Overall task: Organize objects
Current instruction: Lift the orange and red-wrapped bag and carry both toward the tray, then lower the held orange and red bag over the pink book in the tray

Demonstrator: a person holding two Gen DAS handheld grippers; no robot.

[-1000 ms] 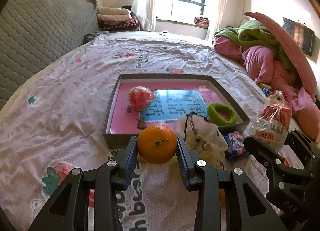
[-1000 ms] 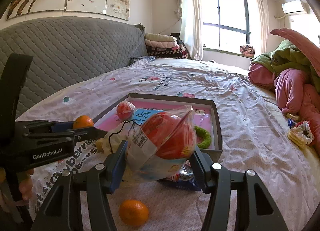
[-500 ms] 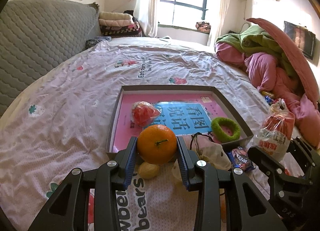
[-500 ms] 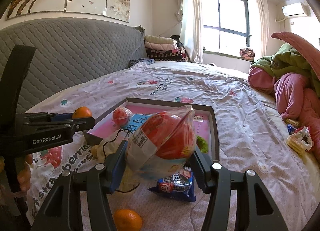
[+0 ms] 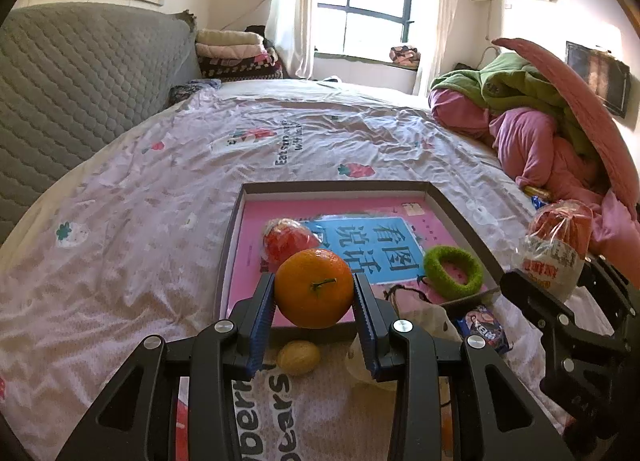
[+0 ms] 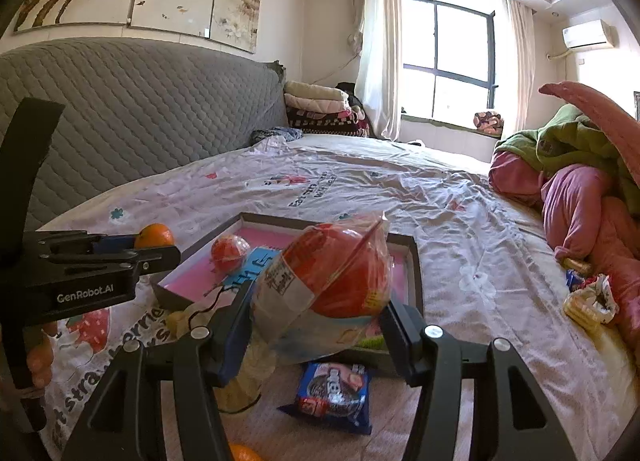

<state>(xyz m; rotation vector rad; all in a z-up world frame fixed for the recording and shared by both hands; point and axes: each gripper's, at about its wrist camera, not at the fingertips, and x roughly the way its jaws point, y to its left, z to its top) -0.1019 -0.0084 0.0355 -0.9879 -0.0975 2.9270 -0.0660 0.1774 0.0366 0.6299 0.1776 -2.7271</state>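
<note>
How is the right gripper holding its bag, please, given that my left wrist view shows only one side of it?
Observer: Both pads of the right gripper press the sides of the clear bag of red food, held up in front of the box.
Operator: What shows below the bag?
Observer: A blue snack packet lies flat on the bedsheet, just before the box's near rim.
Operator: Is any fruit loose besides the held orange in my left gripper?
Observer: Yes, a loose orange lies on the sheet, cut off by the right wrist view's bottom edge.
</note>
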